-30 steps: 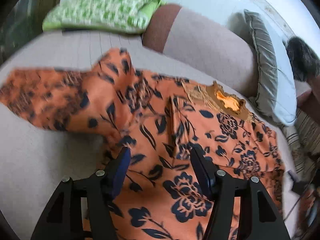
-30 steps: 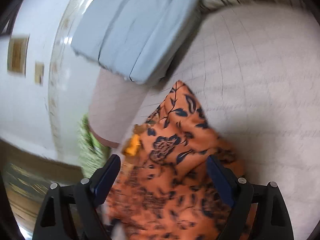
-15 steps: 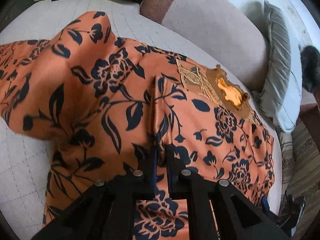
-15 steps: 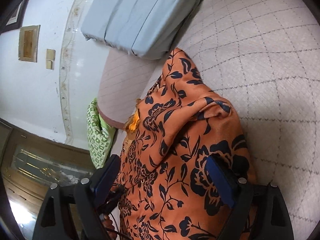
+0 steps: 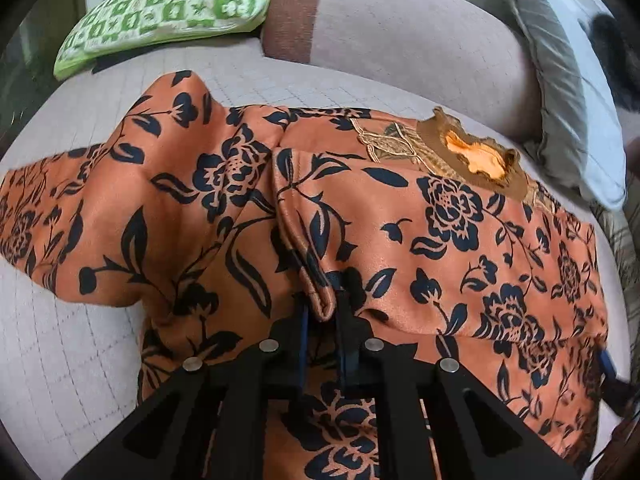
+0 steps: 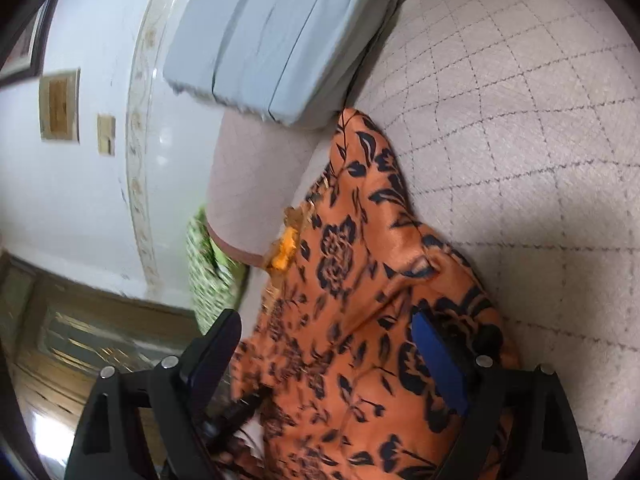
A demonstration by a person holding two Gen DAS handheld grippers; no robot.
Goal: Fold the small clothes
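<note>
An orange top with black flowers [image 5: 440, 232] lies spread on a quilted beige sofa seat [image 5: 60, 352], its brown embroidered neckline [image 5: 476, 156] towards the backrest. My left gripper [image 5: 322, 312] is shut on a raised fold of the fabric near the left armhole. The left sleeve [image 5: 100, 208] is spread out to the left. In the right wrist view the same top [image 6: 360, 300] lies between the open jaws of my right gripper [image 6: 332, 364], which sits over the right side of the garment without pinching it.
A green checked cushion [image 5: 168, 12] lies at the back left. A pink bolster [image 5: 400, 40] runs along the backrest, with a grey-blue pillow [image 5: 572, 92] to its right, also in the right wrist view [image 6: 280, 36]. A white wall [image 6: 80, 184] stands behind.
My left gripper went from open over the top to shut on a fold of it, and has lifted that fold. My right gripper stayed open and shifted slightly over the right side.
</note>
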